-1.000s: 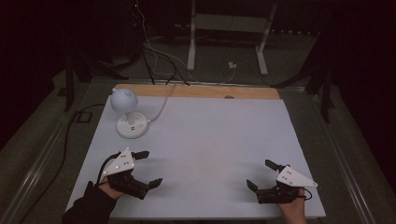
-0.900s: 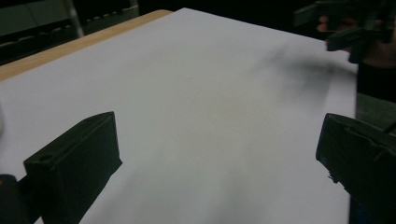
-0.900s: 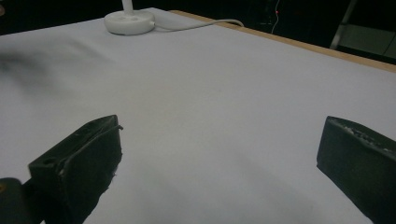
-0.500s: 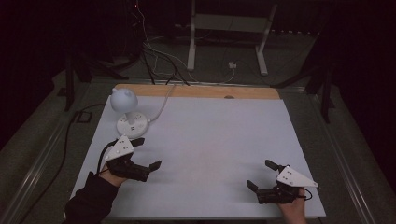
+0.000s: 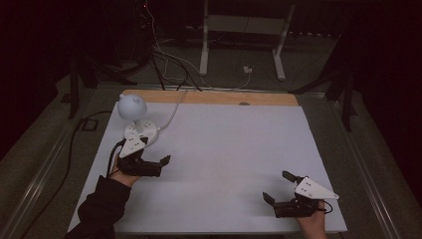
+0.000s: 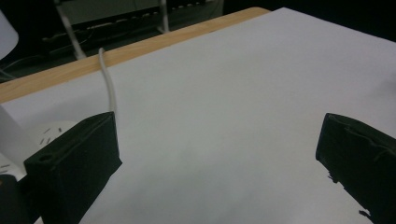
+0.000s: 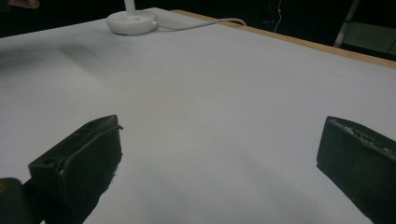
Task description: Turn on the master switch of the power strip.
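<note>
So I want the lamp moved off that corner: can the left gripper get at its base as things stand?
Probably yes. The left gripper, jaws open, sits right beside the white lamp base on the table, with nothing between them. It points away from the base, though, so it would need turning first.

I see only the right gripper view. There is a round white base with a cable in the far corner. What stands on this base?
Observer: A lamp. A short stem rises from the base and carries a round white head.
Operator: Where is the left gripper?
Observer: The left gripper is close beside the base, on the person's side of it. I cannot tell if it touches the base.
Operator: Is it open?
Observer: Yes. In the left gripper view its jaws stand wide apart, with bare sheet between them.
</note>
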